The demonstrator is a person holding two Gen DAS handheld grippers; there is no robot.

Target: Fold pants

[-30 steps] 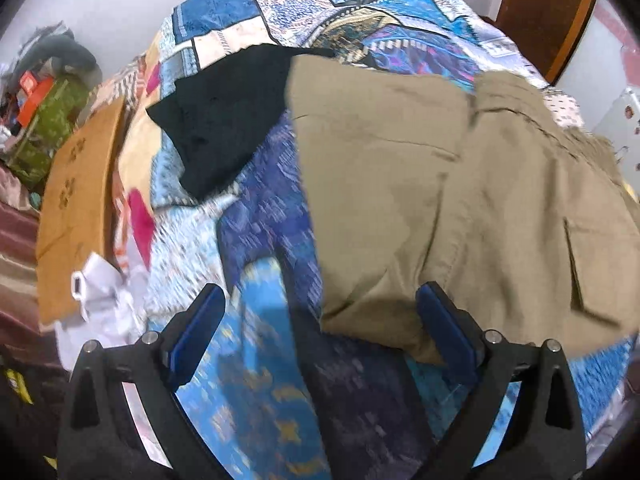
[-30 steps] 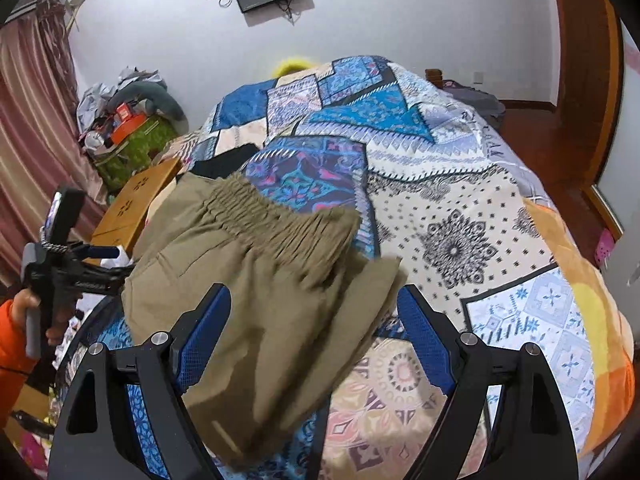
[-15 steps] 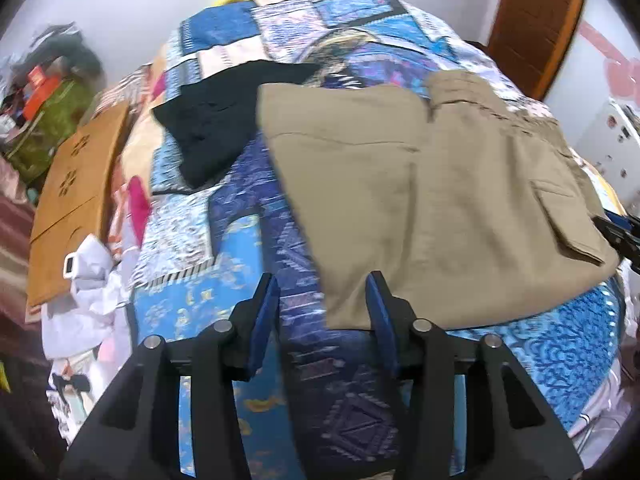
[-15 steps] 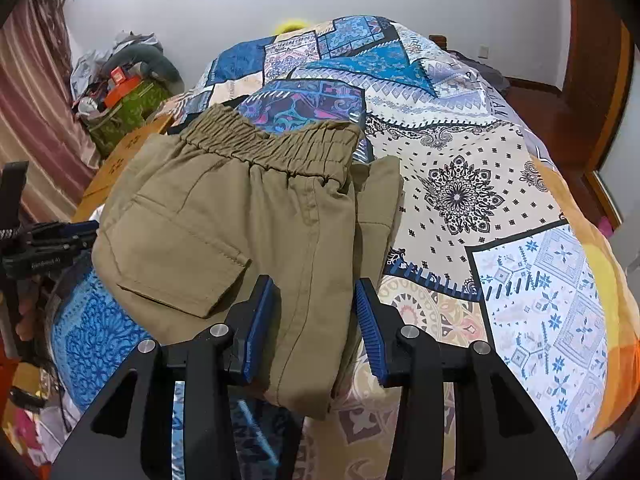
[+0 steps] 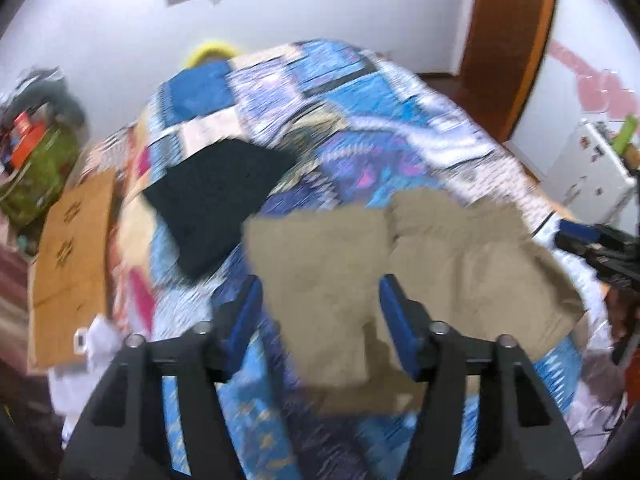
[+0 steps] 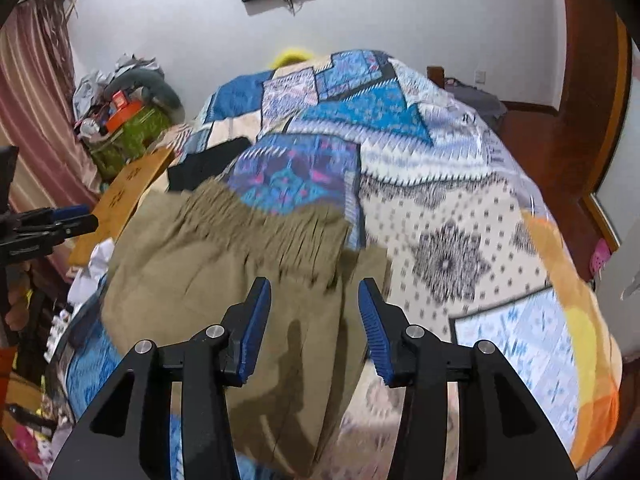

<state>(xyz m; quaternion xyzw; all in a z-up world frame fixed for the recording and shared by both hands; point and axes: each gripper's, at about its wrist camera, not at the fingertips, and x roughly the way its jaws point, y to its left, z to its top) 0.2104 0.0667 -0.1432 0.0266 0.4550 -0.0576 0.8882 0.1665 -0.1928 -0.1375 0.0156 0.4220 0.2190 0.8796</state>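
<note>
Khaki pants (image 5: 420,264) lie folded on the patchwork bed near its front edge; in the right wrist view (image 6: 224,264) their gathered waistband points toward the far side. My left gripper (image 5: 320,312) is open and empty, above the pants' left part. My right gripper (image 6: 314,312) is open and empty, above the pants' right edge. The right gripper also shows at the right edge of the left wrist view (image 5: 596,240), and the left gripper at the left edge of the right wrist view (image 6: 48,228). Both views are blurred.
A black garment (image 5: 220,196) lies on the quilt (image 6: 440,184) beyond the pants. A brown cardboard sheet (image 5: 72,264) leans beside the bed on the left, with white cloth (image 5: 96,340) below it. A cluttered green box (image 6: 128,136) stands by the curtain. A wooden door (image 5: 508,40) is at right.
Both grippers have pulled up and back from the pants, and their jaws stand wider than half a second ago. The pants stay flat on the bed.
</note>
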